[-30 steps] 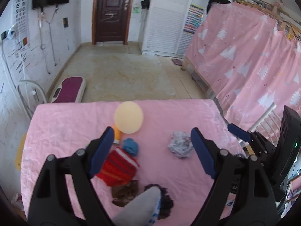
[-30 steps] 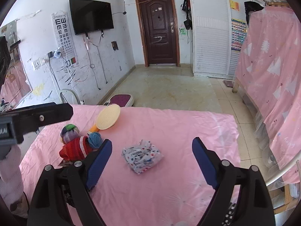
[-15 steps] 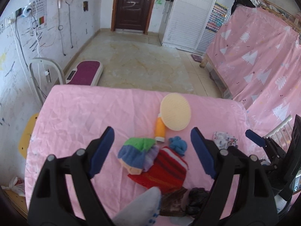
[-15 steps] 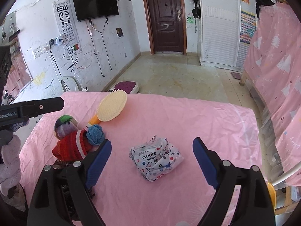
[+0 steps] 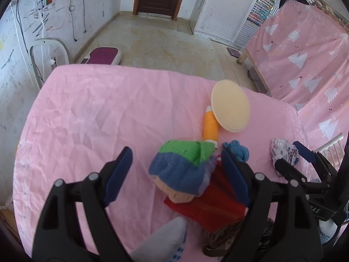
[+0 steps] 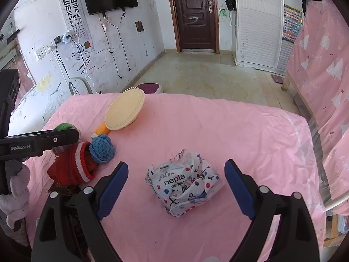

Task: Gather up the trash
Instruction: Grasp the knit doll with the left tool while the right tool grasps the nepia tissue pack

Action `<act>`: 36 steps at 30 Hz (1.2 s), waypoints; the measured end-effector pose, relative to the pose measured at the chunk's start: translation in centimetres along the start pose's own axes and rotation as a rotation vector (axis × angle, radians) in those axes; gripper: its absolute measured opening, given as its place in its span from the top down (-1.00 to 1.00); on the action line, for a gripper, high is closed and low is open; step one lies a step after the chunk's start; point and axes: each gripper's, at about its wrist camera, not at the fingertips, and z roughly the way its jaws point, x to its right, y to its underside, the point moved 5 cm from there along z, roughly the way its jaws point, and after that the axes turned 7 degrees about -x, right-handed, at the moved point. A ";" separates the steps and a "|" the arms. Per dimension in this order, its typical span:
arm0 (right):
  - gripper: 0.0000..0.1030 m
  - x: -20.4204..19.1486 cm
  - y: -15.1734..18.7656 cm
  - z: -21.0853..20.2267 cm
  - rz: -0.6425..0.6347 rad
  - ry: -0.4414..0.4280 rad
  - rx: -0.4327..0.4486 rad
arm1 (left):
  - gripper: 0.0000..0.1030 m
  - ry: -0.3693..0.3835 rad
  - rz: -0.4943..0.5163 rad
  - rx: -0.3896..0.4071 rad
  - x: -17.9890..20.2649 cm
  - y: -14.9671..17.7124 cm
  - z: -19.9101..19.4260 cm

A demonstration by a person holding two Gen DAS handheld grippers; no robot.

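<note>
A crumpled white wrapper with coloured dots (image 6: 185, 185) lies on the pink-covered table (image 6: 218, 131). My right gripper (image 6: 176, 167) hangs open just above it, one finger on each side and neither pad touching. The same wrapper (image 5: 281, 152) shows at the right of the left wrist view, behind the right gripper's fingers (image 5: 303, 152). My left gripper (image 5: 175, 155) is open over a green and blue knitted hat (image 5: 183, 163). That hat leans on a red knitted hat (image 5: 209, 205) with a blue pompom (image 5: 236, 152). From the right wrist view the left gripper's arm (image 6: 43, 140) crosses the hats.
A cream round brush (image 5: 230, 107) with an orange handle (image 5: 210, 126) lies beyond the hats. Something brown (image 5: 220, 238) sits under the red hat. A gloved hand (image 6: 13, 187) holds the left gripper. A white chair (image 5: 50, 50) stands left; pink curtains (image 5: 305, 54) hang right.
The left gripper swung left and sank, so the knitted hats now lie between its fingers instead of the wrapper. The right gripper came down closer to the wrapper.
</note>
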 end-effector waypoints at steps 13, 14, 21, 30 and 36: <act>-0.43 0.4 -0.2 1.1 0.008 -0.018 -0.016 | 0.14 -0.014 -0.004 -0.014 -0.6 0.1 1.1; -0.17 0.4 0.0 1.1 0.003 -0.014 -0.021 | 0.23 -0.014 -0.003 -0.013 -0.6 0.2 1.1; 0.25 0.5 0.2 0.9 -0.017 0.002 -0.014 | 0.49 -0.020 -0.007 0.024 -0.6 0.3 0.5; 0.28 1.1 1.0 -2.9 -0.012 0.002 0.065 | 0.50 -0.014 0.013 0.110 0.5 0.6 -3.1; 0.28 2.4 1.8 -6.6 0.006 0.002 0.137 | 0.50 0.013 0.064 0.168 3.3 1.5 -6.3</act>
